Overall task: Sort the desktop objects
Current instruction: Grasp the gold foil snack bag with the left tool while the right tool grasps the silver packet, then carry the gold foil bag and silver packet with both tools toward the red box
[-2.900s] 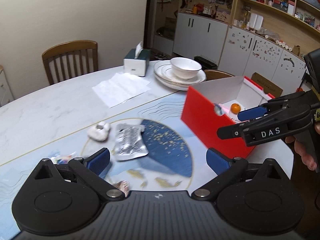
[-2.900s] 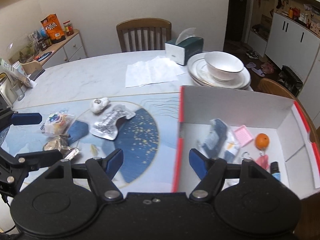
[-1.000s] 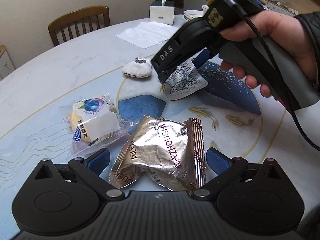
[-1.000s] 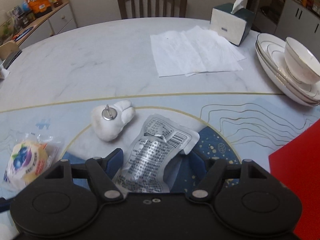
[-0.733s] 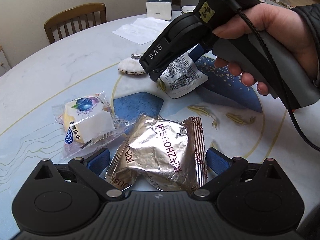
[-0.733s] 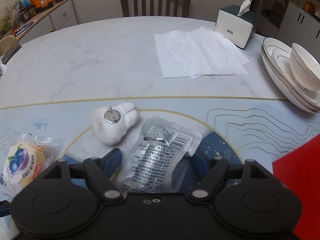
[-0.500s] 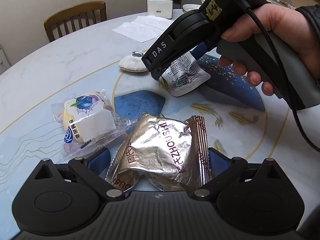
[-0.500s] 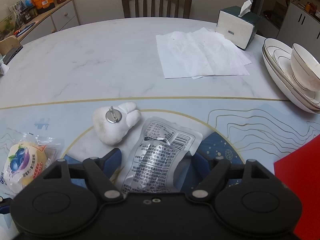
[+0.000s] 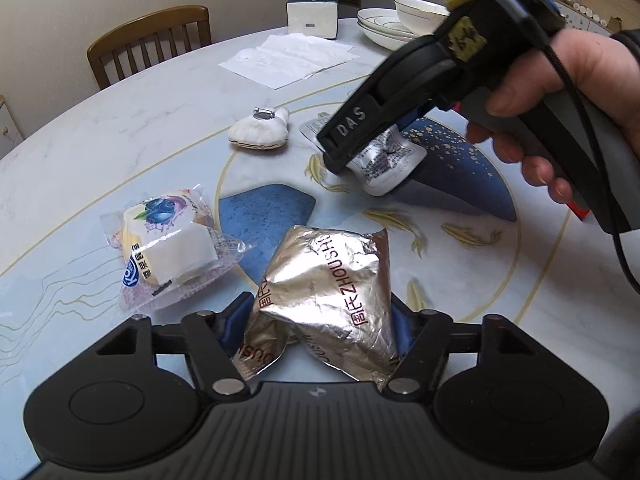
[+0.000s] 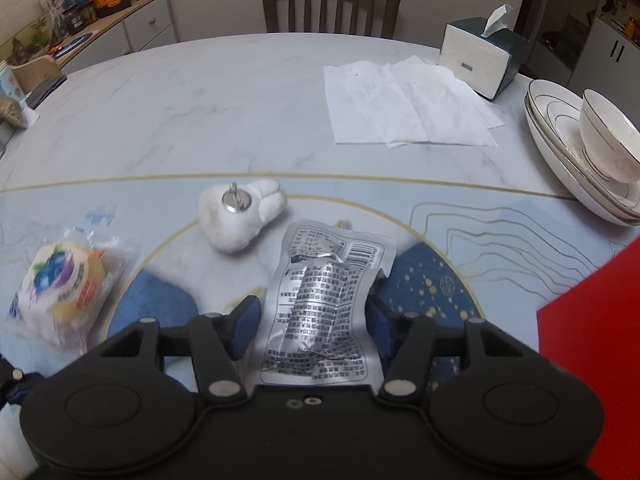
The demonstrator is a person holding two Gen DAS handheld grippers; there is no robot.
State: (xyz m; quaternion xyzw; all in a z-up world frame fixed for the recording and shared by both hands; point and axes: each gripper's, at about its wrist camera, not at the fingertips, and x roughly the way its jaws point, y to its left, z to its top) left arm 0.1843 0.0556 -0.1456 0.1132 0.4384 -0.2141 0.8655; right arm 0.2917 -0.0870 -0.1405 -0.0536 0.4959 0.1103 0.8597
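Observation:
A crumpled gold foil snack packet lies on the table between the pads of my left gripper. Its jaws are closing and both blue pads press the packet's sides. My right gripper has its jaws closing on a flat silver pouch, the pads against both edges. In the left wrist view that right gripper, held by a hand, pinches the buckled silver pouch. A blueberry cake pack and a white plush brooch lie loose nearby.
The red box edge shows at the right. Stacked plates with a bowl, a tissue box and spread paper napkins sit at the far side. A wooden chair stands behind the table.
Both grippers' jaws have come in from wide open onto their packets. The silver pouch has buckled between the right fingers. Neither hand has shifted much.

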